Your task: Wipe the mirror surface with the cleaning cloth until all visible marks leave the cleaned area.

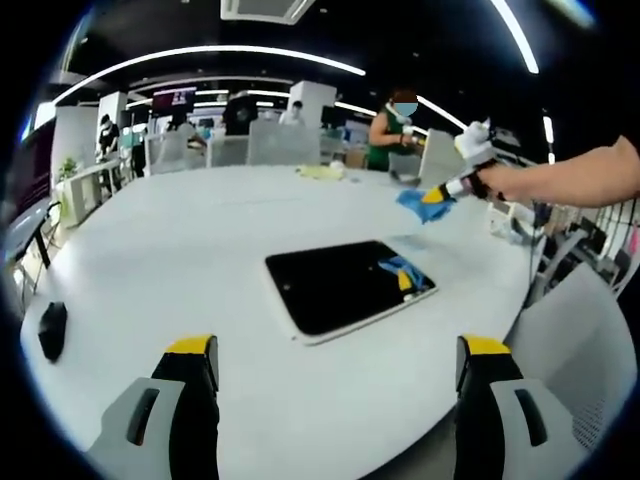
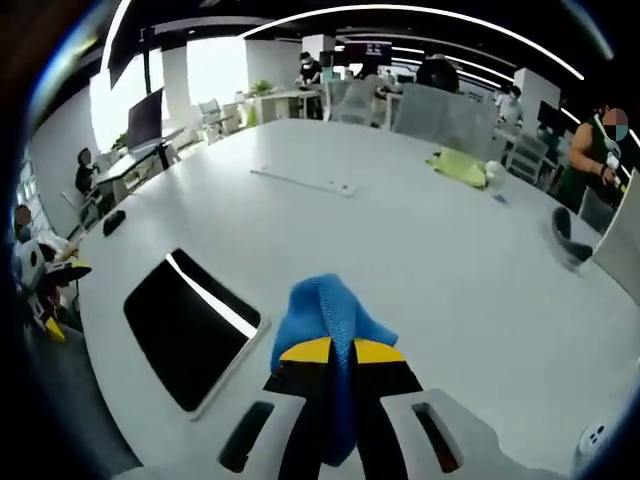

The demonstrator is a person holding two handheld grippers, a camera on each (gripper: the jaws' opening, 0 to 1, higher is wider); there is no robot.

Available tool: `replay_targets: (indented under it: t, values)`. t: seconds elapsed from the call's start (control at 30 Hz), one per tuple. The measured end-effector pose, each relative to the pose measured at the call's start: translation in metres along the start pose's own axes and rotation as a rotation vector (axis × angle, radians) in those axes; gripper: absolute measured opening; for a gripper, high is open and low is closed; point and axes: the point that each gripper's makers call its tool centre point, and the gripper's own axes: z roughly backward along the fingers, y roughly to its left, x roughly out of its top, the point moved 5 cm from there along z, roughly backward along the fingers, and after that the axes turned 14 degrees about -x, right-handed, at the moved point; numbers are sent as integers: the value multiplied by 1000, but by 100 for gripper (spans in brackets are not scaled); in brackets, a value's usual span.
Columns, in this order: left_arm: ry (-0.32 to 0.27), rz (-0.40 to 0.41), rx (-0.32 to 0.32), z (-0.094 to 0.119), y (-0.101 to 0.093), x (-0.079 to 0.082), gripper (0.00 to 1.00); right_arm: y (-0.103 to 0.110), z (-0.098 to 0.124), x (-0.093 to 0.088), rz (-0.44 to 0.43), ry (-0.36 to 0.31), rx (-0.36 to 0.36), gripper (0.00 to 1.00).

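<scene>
My right claw: jaws pressed together on the blue cloth, which bunches out in front of the yellow tips and hangs down between them; in the left gripper view I see the same claw held above the table, cloth dangling, with a gloved hand and bare forearm behind it. My left claw: jaws spread wide, nothing between them, hovering over the white table. Mirror: dark rectangle in a pale frame, lying flat on the table ahead of the left claw, reflecting a patch of blue and yellow near its far right corner; in the right gripper view the mirror lies just left of the cloth. Black object: at the table's left edge, too small to identify. Yellow-green cloth: far side of the table. People and desks: in the background.
</scene>
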Motion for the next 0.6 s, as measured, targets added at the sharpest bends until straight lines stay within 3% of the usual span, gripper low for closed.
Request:
replay_targets:
  t: [0.33,0.6]
  values:
    - [1,0,-1,0,0,0,99,2,-2,0,-11,12,-1,1]
    - [-5,-1,6,1,1,1,99,17,-5,7,-9,19,17,1]
